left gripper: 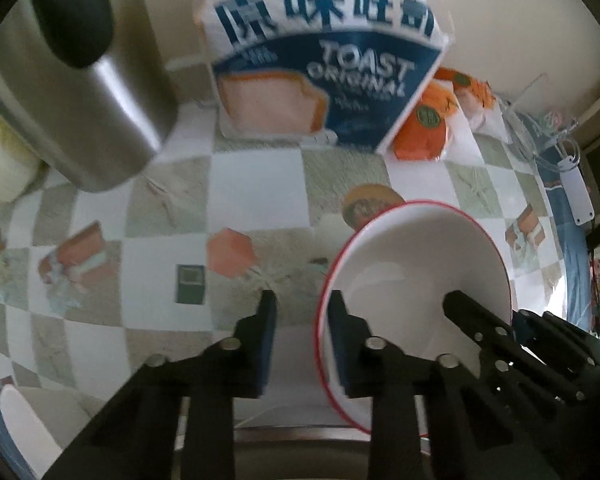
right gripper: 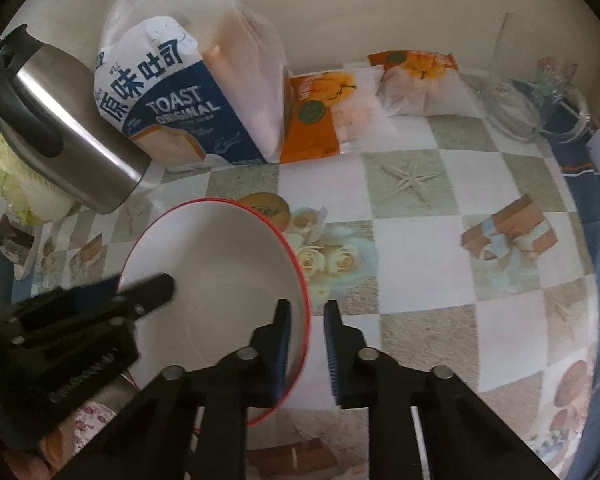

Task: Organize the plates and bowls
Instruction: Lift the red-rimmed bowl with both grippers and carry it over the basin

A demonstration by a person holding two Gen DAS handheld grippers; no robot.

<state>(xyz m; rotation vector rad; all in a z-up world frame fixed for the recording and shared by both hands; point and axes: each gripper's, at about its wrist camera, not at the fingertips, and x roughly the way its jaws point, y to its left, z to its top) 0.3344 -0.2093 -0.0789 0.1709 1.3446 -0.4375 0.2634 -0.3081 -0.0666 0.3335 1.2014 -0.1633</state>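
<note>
A white bowl with a red rim sits on the patterned tablecloth, also seen in the right wrist view. My left gripper straddles the bowl's left rim, one finger inside and one outside, jaws slightly apart. My right gripper straddles the bowl's right rim the same way, with a small gap at the rim. Each gripper shows in the other's view, the right gripper and the left gripper. A steel rim and a second red edge show beneath the bowl at the near side.
A steel kettle stands at the back left, with cabbage beside it. A toast bag and orange snack packs lie along the wall. Clear plastic items sit at the far right. The tablecloth edge drops off on the right.
</note>
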